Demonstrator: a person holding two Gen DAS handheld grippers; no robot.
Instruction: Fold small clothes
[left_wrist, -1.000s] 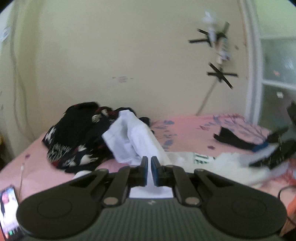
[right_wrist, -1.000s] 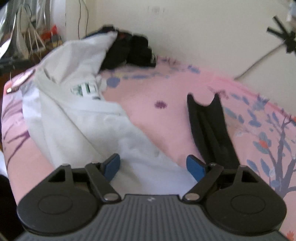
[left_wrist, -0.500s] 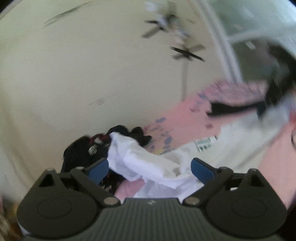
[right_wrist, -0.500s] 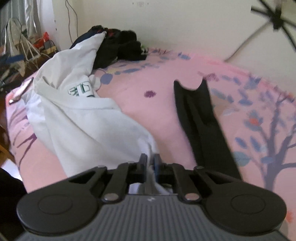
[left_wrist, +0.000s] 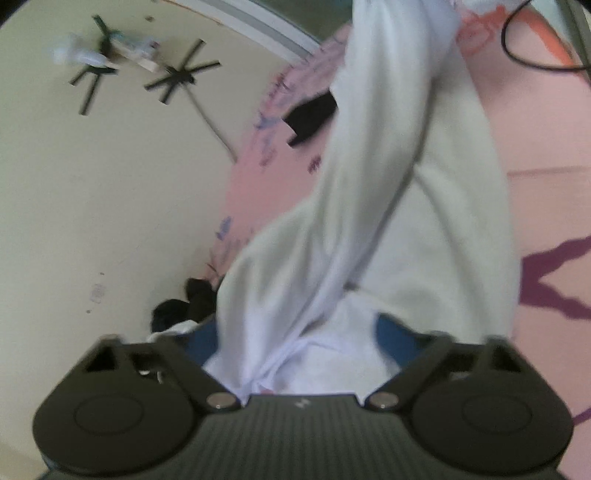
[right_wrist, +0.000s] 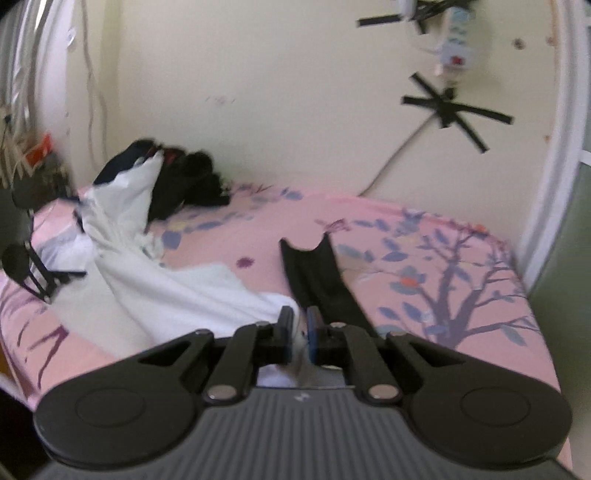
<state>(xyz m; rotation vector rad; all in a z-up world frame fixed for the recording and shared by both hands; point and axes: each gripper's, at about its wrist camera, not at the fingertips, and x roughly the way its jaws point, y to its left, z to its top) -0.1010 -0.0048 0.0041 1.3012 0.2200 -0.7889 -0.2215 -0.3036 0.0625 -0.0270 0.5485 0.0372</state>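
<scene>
White cotton shirt (right_wrist: 177, 291) on the pink floral bedsheet (right_wrist: 406, 258): right gripper (right_wrist: 297, 332) pinches its edge, left gripper (left_wrist: 299, 343) has been closing, pads apart around bunched cloth.

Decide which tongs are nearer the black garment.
Right. Right tongs sit beside the black garment. Left tongs, jaws just closing with the white cloth between, are farther, across it.

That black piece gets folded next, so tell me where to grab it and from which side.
Grip the black garment at one pointed corner of its notched far end, coming from the right over the bare pink sheet. It lies flat and long there, while the white garment crowds its near left edge.
</scene>
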